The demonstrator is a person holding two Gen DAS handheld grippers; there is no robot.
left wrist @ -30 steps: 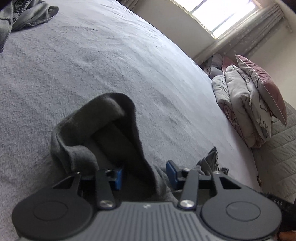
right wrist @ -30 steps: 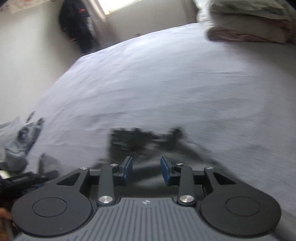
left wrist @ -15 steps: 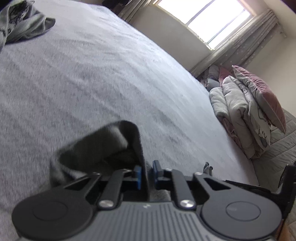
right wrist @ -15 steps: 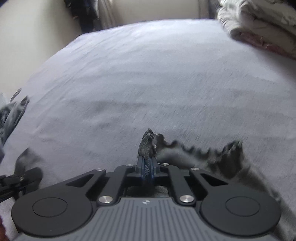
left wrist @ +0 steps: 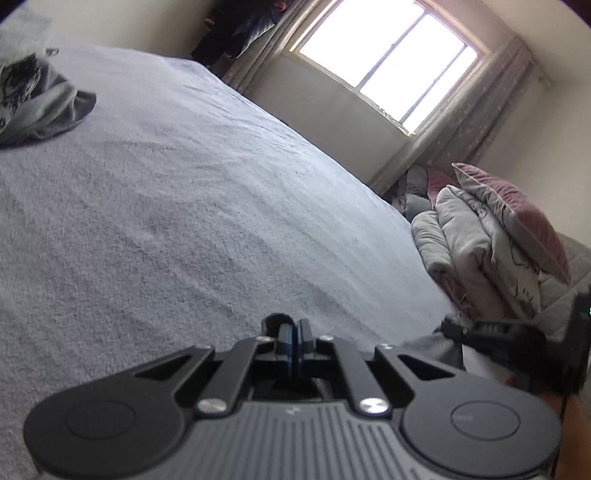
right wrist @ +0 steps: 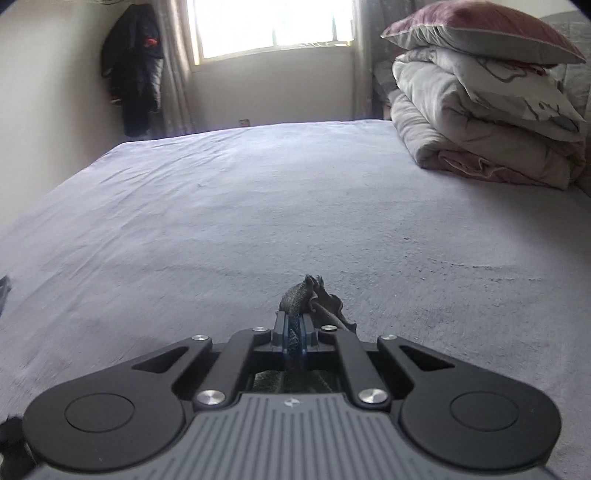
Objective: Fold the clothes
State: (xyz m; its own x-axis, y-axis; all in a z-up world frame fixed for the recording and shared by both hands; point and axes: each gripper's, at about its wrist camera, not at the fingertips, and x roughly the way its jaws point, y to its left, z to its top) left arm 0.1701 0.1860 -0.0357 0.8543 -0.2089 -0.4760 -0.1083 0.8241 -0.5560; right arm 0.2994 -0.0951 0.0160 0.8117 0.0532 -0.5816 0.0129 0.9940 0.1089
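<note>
My left gripper (left wrist: 294, 328) is shut, its blue pads pressed together on an edge of the dark grey garment (left wrist: 275, 319). Only a small dark fold shows above the pads; the rest hangs hidden below the gripper body. My right gripper (right wrist: 295, 326) is shut on another edge of the same garment (right wrist: 301, 295), and a crumpled tuft sticks out past its pads. In the left wrist view the right gripper (left wrist: 517, 345) shows as a dark blurred shape at the right, with grey cloth (left wrist: 432, 341) beside it. Both grippers hang just above the bed.
The lilac-grey bed sheet (right wrist: 258, 206) stretches toward the window. A stack of folded bedding (right wrist: 480, 125) with a pink pillow (right wrist: 480, 26) lies at the head end. A pile of grey clothes (left wrist: 40, 107) sits far left. A dark coat (right wrist: 136, 74) hangs by the curtain.
Both grippers went from open around the garment's edges to shut on them. The left one tipped upward, so the garment dropped out of sight. The right one swung across the bed toward the window.
</note>
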